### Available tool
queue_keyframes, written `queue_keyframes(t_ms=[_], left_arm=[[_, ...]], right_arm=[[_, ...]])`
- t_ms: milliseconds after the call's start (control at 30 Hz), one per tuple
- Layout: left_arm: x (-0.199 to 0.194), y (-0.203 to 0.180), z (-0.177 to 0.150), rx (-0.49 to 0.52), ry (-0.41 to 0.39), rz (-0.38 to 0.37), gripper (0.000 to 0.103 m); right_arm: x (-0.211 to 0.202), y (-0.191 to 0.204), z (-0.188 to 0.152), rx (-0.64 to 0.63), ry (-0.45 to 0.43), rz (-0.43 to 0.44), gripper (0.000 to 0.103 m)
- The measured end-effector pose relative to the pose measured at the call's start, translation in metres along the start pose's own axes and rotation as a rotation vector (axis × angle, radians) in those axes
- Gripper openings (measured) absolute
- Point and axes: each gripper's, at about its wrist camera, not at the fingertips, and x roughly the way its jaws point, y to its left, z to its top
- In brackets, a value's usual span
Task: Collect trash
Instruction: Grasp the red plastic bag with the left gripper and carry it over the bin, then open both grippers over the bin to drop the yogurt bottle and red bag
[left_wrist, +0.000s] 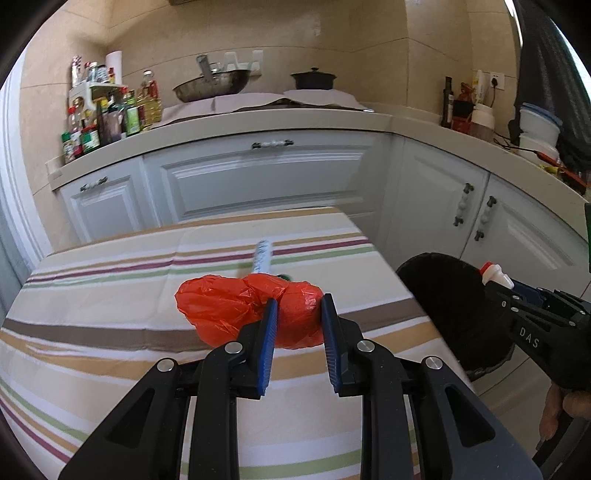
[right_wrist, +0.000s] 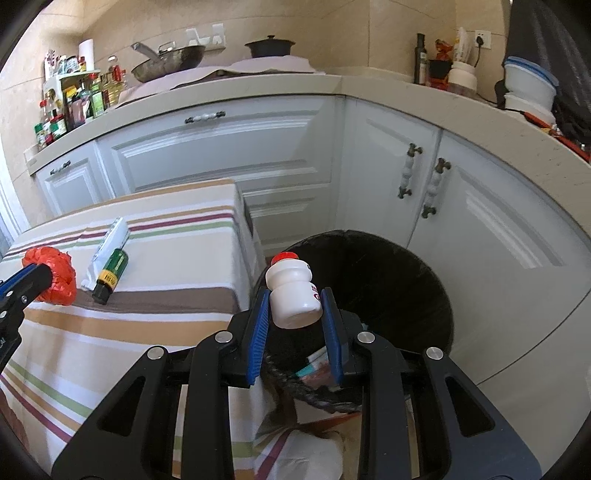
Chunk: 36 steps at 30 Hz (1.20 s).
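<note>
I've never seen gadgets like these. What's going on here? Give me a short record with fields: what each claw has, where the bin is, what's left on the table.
left gripper: closed on the crumpled orange plastic bag, which rests on the striped tablecloth
right gripper: holding the small white plastic bottle with a red cap over the bin
bin: black-lined round trash bin on the floor beside the table, some trash already inside
left on table: silver foil wrapper; dark green cylindrical tube lying beside it
</note>
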Motion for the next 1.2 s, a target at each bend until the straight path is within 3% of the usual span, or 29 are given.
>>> queue_keyframes(t_ms=[667,1200], left_arm=[[0.050,-0.104,0.037,0.125,-0.022,-0.114,0.025],[0.110,-0.171,0.044,0.213,0.072,-0.136,0.026]], right_arm=[[0.016,-0.083,0.012,0.088,-0.043,-0.142,0.027],[0.051,-0.128,0.008,0.152,-0.011,-0.182,0.027]])
